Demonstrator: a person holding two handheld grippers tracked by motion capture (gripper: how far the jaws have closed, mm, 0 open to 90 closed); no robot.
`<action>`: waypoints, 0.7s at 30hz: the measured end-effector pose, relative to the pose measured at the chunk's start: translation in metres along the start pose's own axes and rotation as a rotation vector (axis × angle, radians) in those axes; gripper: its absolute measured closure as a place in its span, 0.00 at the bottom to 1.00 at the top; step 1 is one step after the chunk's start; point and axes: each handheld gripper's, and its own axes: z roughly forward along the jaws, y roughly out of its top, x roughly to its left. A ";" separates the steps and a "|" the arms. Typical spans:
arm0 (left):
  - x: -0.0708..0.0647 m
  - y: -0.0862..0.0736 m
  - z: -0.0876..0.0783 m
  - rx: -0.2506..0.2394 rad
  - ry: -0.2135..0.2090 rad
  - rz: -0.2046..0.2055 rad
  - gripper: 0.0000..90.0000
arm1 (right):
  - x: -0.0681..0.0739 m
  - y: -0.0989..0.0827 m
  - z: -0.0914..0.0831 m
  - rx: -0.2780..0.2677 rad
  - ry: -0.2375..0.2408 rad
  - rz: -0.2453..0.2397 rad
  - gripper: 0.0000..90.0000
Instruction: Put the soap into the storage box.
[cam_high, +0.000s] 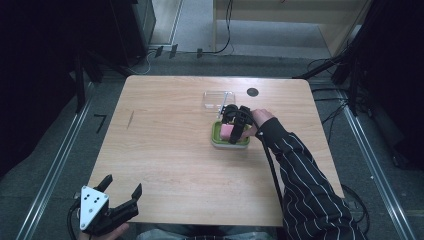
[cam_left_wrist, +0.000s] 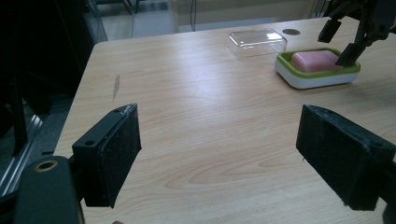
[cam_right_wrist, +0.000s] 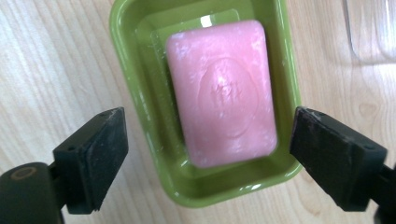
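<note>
Soap (cam_right_wrist: 220, 91) lies released in its green dish (cam_right_wrist: 135, 93), my right gripper (cam_right_wrist: 205, 154) fingers spread empty above it, so I next fetch the clear lid (cam_high: 218, 99).

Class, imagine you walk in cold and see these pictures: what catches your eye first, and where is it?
First, the pink soap bar lying in a green soap dish on the far right part of the wooden table. The right gripper hangs just above it, jaws open on either side of the dish, gripping nothing. Just behind the dish lies a clear plastic lid, while the left gripper waits open at the table's near left corner.
</note>
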 end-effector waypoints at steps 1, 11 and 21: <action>-0.001 0.001 0.001 0.001 -0.004 0.002 0.16 | 0.001 -0.001 -0.001 0.000 0.003 0.017 0.12; -0.006 0.006 0.009 -0.001 -0.027 0.018 0.16 | 0.012 -0.017 -0.006 0.000 0.003 0.096 0.10; -0.006 0.007 0.015 -0.005 -0.056 0.021 0.16 | 0.016 -0.044 -0.009 0.017 -0.011 0.208 0.10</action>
